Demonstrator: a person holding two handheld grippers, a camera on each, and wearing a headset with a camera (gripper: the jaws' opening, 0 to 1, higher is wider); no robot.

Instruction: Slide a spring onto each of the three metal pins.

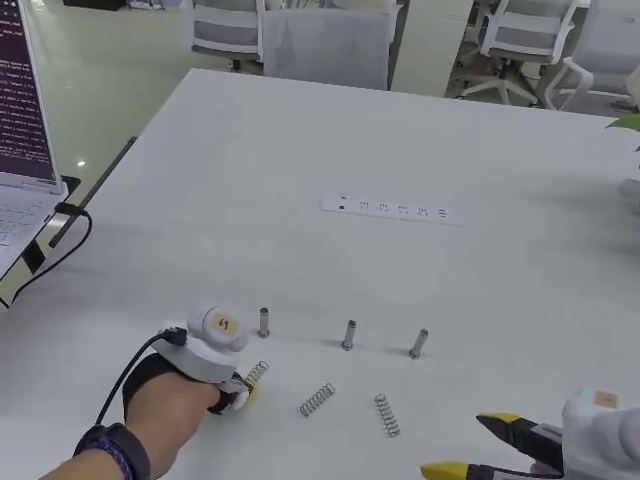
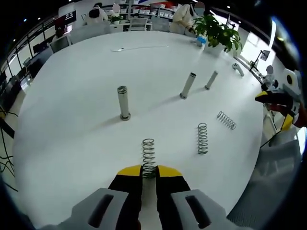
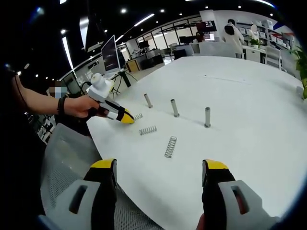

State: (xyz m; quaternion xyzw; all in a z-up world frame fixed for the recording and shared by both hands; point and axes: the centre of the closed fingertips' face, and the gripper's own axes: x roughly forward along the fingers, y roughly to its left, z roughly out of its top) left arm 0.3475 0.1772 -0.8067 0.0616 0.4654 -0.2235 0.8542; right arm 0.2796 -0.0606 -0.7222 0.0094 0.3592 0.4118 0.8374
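Nearest the person, the right claw (image 3: 160, 165) hangs off the near edge of the desk (image 1: 400, 130), its yellow-tipped jaws spread wide with nothing between them. To its left, the left claw (image 2: 148, 172) sits low on the desk with its jaws pinched in on the near end of the first spring (image 2: 148, 153), which lies flat on the surface. That spring's long axis runs straight out ahead of the claw, in line with the jaws. The nearest pin (image 2: 123, 102) stands upright just beyond the spring's free end and a little to the left, so the left claw is much the closer of the two. By my reading, the spring has to be lifted and tipped upright before it can drop over the pin's top. The second spring (image 1: 317, 399) and third spring (image 1: 386, 414) lie loose and apart on the desk between the two claws, both thin, silvery, open coils. Behind them the middle pin (image 1: 349, 334) and the far-right pin (image 1: 419, 344) complete a row with the nearest pin; all three are short, bare steel posts with no spring on them. Far back lies a white power strip (image 1: 390, 209)
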